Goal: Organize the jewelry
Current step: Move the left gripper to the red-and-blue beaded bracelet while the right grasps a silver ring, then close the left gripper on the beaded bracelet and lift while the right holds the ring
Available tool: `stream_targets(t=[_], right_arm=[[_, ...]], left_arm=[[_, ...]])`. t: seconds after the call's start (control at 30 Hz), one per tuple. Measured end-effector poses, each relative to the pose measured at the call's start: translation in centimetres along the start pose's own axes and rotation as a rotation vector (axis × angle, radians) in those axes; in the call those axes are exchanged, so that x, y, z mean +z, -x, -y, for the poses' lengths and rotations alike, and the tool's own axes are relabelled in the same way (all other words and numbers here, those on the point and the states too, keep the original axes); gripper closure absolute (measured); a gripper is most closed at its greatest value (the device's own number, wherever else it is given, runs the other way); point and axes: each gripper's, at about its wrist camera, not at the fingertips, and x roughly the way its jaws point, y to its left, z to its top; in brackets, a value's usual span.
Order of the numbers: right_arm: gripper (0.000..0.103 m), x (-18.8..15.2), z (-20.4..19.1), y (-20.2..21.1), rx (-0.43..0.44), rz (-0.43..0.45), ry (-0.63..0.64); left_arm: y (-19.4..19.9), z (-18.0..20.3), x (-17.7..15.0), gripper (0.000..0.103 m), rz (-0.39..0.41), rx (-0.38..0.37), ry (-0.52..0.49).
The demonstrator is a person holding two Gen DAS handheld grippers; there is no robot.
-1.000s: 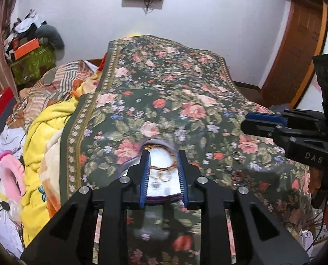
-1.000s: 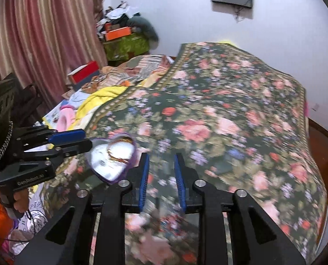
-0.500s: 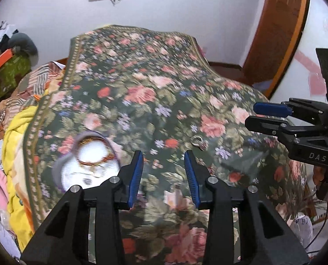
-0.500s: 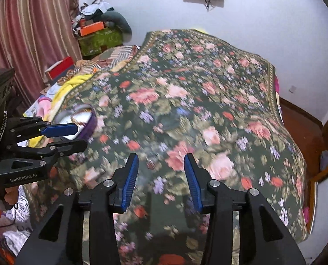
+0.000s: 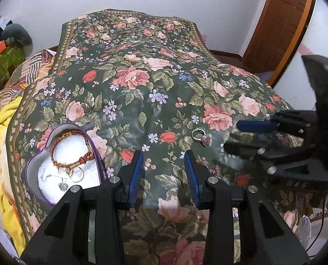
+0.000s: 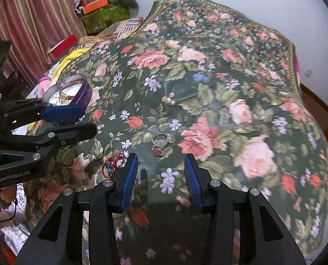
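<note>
A purple heart-shaped jewelry box (image 5: 34,161) lies on the floral bedspread (image 5: 141,70) at the left. It holds a red-gold bracelet (image 5: 71,163), gold rings and a small pendant. A silver ring with a pink stone (image 5: 200,135) lies loose on the spread, right of the box; it also shows in the right wrist view (image 6: 160,143). A red thread bracelet (image 6: 113,163) lies by the right gripper's left finger. My left gripper (image 5: 164,165) is open and empty, between box and ring. My right gripper (image 6: 161,167) is open and empty, just before the ring.
The bed drops off at its front and right edges. A yellow blanket (image 5: 2,119) and piled clothes lie left of the spread. A wooden door (image 5: 280,22) stands at the back right. Striped curtains (image 6: 31,22) and boxes (image 6: 102,8) are at the far left.
Both grippers have opened wider. The left one moved right, off the box and toward the ring. The right one swung from the box side to the ring and came lower.
</note>
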Motion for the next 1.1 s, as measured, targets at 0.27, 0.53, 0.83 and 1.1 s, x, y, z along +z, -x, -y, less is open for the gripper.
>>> stream_targets(t=[0.27,0.53,0.83,1.1], right_arm=[[0.082,0.4,-0.3,-2.9,0.014,-0.054,0.010],[0.093,-0.1,0.9,-2.2,0.055,-0.035,-0.068],[0.093,-1.3,1.5,0.7,0.044,0.029,-0.087],[0.093,-2.9,2.1,2.7,0.054,0.072,-0.123]], left_arm=[[-1.2,-0.9,0.1,0.066,-0.018,-0.021,0.016],[-1.1,-1.1,-0.3,0.066,-0.031,-0.037,0.029],[-0.4,1.8,-1.5,0.066,-0.058,-0.075,-0.029],[-1.3,4.0,-2.5,0.066,-0.091,-0.057,-0.073]])
